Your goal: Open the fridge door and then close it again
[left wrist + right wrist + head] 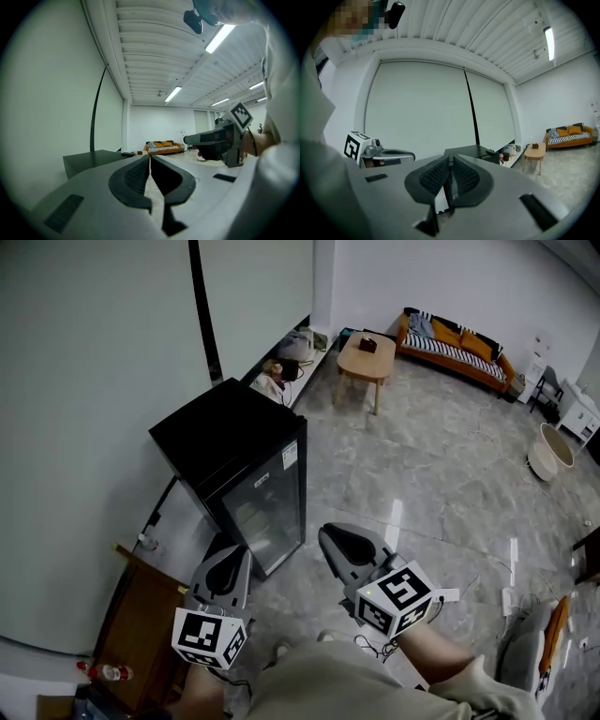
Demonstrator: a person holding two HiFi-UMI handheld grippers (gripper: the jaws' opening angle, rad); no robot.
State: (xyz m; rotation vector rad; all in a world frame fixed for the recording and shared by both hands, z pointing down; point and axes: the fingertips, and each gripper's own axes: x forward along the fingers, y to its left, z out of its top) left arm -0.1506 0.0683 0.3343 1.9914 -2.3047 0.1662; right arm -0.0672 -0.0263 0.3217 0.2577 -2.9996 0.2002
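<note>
Scene: a big, bare room with a grey marble-look floor (pixel 441 493), seen steeply from above by a person who holds a tool in each hand.
Fridge: a small black fridge (pixel 225 442) stands on the floor, its back to a pale wall.
Fridge door: the glass door (pixel 272 512) is flush with the fridge body, so it looks closed; it faces the person.
Left claw: the left claw (pixel 237 552) is held in the air just in front of the fridge, near the door's lower corner and not touching it. In the left gripper view its two ribbed pads (pixel 138 174) are pressed together at the tips with nothing between them, and it points past the fridge top (pixel 91 158).
Right claw: the right claw (pixel 325 534) is also in the air, beside the door's outer edge and clear of it. In the right gripper view the jaws meet at the tips, empty, aimed at the fridge (pixel 474 152).
Marker cubes: each tool carries a cube with black-and-white squares, on the end away from the fridge.
Cabinet: a brown wooden cabinet (pixel 141 620) stands near the fridge, on its wall side.
Sofa: an orange sofa (pixel 457 346) sits well beyond the fridge, at the far wall.
Tub: a pale tub (pixel 549 452) lies on the floor, well apart from the fridge.
</note>
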